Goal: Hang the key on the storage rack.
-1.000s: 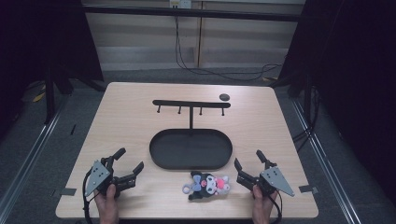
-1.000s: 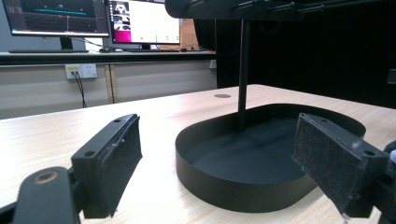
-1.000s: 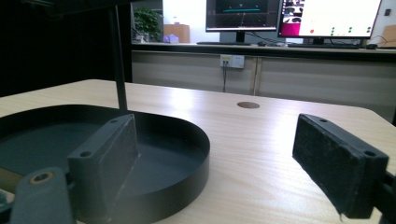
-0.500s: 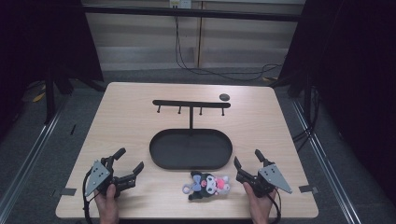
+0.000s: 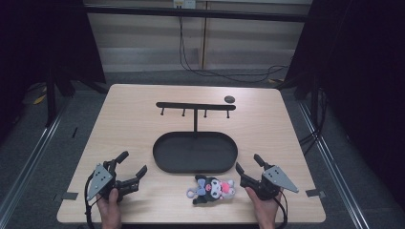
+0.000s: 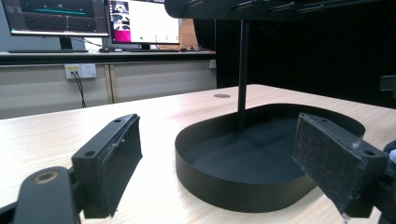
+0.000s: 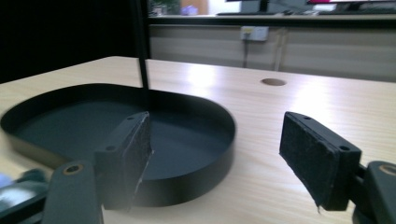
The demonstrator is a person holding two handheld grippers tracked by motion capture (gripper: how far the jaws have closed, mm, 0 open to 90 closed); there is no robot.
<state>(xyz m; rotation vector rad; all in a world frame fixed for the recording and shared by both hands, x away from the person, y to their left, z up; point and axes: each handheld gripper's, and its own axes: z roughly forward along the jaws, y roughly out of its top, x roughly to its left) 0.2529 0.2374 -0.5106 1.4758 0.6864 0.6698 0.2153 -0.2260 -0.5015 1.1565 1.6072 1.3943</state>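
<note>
A black oval tray point(image 5: 191, 170) sits mid-table, and a thin pole rises from its back edge to a T-shaped hook rack point(image 5: 195, 105). A small black, white and pink plush toy point(image 5: 212, 188) lies on the wood just in front of the tray. My left gripper point(image 5: 134, 161) rests open at the front left, aimed at the tray point(image 6: 243, 186), with nothing between its jaws point(image 6: 219, 154). At the front right, just right of the plush, my right gripper point(image 5: 247, 161) also stands open and empty point(image 7: 217, 154). It faces the tray wall point(image 7: 196, 179), and the plush point(image 7: 18, 186) is a blur at lower left.
A round dark hole point(image 5: 229, 99) marks the tabletop at the back right. Bare wood lies to both sides of the tray. Black frame posts and cables stand beyond the far edge. Monitors point(image 6: 140, 21) show in the background of the left gripper view.
</note>
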